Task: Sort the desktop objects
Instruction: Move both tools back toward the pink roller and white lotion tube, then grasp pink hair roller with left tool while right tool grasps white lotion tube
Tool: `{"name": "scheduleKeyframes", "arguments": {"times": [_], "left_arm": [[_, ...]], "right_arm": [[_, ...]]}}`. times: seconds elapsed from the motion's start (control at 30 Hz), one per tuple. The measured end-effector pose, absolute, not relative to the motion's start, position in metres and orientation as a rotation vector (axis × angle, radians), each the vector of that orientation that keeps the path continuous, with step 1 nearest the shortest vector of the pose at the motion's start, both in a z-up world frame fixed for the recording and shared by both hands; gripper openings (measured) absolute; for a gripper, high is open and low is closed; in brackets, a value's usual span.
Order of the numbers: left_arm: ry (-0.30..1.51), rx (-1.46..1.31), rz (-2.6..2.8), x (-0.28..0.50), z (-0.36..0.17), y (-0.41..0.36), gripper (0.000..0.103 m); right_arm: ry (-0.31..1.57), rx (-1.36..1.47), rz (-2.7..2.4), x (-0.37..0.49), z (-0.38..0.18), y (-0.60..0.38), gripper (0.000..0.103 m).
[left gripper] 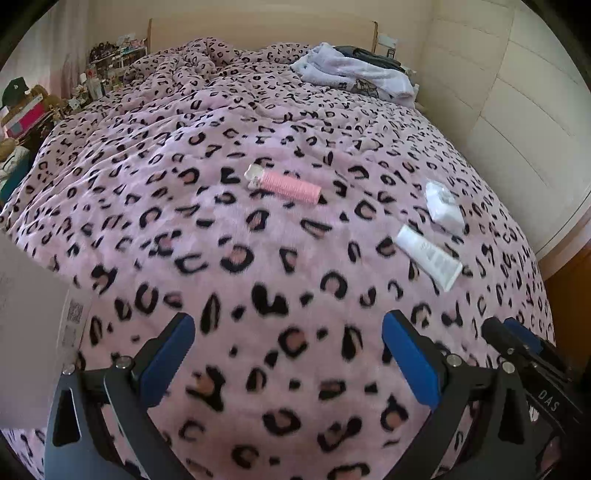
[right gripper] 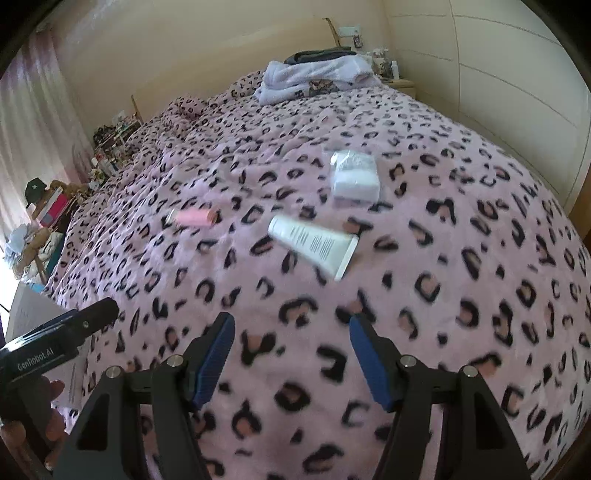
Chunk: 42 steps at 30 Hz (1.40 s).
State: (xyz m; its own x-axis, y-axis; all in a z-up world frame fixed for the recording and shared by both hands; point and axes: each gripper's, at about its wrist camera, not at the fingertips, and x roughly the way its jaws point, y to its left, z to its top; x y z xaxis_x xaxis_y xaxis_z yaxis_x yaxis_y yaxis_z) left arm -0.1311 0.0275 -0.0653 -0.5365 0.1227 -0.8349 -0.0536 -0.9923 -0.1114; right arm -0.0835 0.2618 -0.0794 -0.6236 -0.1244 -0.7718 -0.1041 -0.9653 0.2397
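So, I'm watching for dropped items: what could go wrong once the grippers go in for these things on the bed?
The blanket is soft and rumpled, so a gripper may pinch fabric along with the flat white tube. The pink hair roller is round and could roll away when nudged. The white packet looks slippery.

Three items lie on the bed blanket (left gripper: 258, 266), well apart from both grippers. In the left wrist view, the hair roller (left gripper: 284, 184) lies left of the packet (left gripper: 443, 203) and the tube (left gripper: 428, 256). The packet lies behind the tube, just beside it. The folded clothes (left gripper: 354, 72) rest at the far end of the bed, near the headboard (left gripper: 258, 33). A cluttered shelf (left gripper: 107, 66) stands beside the bed at far left. The wardrobe (left gripper: 517, 110) stands to the right.
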Motion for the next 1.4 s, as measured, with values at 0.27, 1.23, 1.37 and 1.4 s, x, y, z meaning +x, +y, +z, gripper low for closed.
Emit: {"name": "scheduleKeyframes", "arguments": {"times": [0.27, 1.23, 1.37, 1.4], "left_arm": [[-0.113, -1.423, 2.74, -0.157, -0.057, 0.006, 0.103], [-0.136, -1.488, 2.702, -0.172, -0.078, -0.006, 0.103], [-0.159, -1.519, 2.67, -0.202, -0.086, 0.008, 0.103], [-0.174, -1.535, 2.653, -0.216, -0.09, 0.013, 0.103]], "right_arm": [[-0.374, 1.312, -2.809, -0.122, -0.07, 0.281, 0.066], [-0.28, 1.306, -2.724, -0.163, -0.096, 0.279, 0.067], [-0.195, 1.326, -2.676, -0.19, -0.107, 0.267, 0.067], [-0.172, 1.332, -2.663, -0.197, -0.11, 0.264, 0.066]]}}
